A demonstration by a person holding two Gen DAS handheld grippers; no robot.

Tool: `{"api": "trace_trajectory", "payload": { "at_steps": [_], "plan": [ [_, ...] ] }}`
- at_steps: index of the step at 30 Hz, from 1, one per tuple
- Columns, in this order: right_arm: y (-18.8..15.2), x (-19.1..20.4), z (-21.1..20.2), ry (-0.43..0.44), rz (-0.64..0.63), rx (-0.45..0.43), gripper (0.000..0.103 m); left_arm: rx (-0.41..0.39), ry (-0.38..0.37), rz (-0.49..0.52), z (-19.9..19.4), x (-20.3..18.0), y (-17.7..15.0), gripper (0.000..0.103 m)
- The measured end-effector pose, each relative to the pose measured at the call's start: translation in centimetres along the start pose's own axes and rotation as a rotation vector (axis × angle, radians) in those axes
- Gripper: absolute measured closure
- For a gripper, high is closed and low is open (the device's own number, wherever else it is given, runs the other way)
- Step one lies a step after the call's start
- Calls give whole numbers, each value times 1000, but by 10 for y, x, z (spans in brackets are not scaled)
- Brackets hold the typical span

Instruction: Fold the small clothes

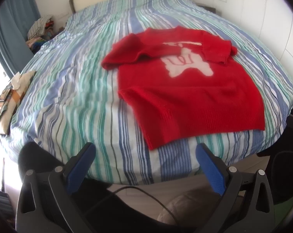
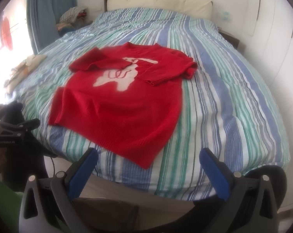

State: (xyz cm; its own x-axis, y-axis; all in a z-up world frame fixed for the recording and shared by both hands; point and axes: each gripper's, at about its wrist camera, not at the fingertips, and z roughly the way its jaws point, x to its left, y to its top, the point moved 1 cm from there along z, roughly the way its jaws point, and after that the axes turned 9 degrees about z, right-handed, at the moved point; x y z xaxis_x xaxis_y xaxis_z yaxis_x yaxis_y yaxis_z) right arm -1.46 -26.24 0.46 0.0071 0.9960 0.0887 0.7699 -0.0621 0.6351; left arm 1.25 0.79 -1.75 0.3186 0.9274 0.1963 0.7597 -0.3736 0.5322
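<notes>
Lying flat near bed [image 1: 72, 89] edge, red sweater [image 1: 194, 97] has 2 sleeves crossed over chest, ready for body fold. Left gripper [image 1: 145, 167], right gripper [image 2: 148, 171]: both wide open, empty, hovering off near hem.

Both grippers are held low, at the bottom of each wrist view. The left gripper [image 1: 145, 165] has its blue-padded fingers [image 1: 81, 167] spread wide with nothing between them. The right gripper [image 2: 148, 167] stands the same way, jaws wide apart and empty (its blue pads [image 2: 216, 174] show plainly). In the right wrist view, the left gripper's black body shows at the left edge.
</notes>
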Motion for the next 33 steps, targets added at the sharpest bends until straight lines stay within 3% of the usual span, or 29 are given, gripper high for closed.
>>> {"api": "trace_trajectory", "payload": {
  "at_steps": [33],
  "plan": [
    [1, -3, 1, 10, 21, 5, 0, 46, 7, 26, 7, -7, 1, 0]
  ]
}}
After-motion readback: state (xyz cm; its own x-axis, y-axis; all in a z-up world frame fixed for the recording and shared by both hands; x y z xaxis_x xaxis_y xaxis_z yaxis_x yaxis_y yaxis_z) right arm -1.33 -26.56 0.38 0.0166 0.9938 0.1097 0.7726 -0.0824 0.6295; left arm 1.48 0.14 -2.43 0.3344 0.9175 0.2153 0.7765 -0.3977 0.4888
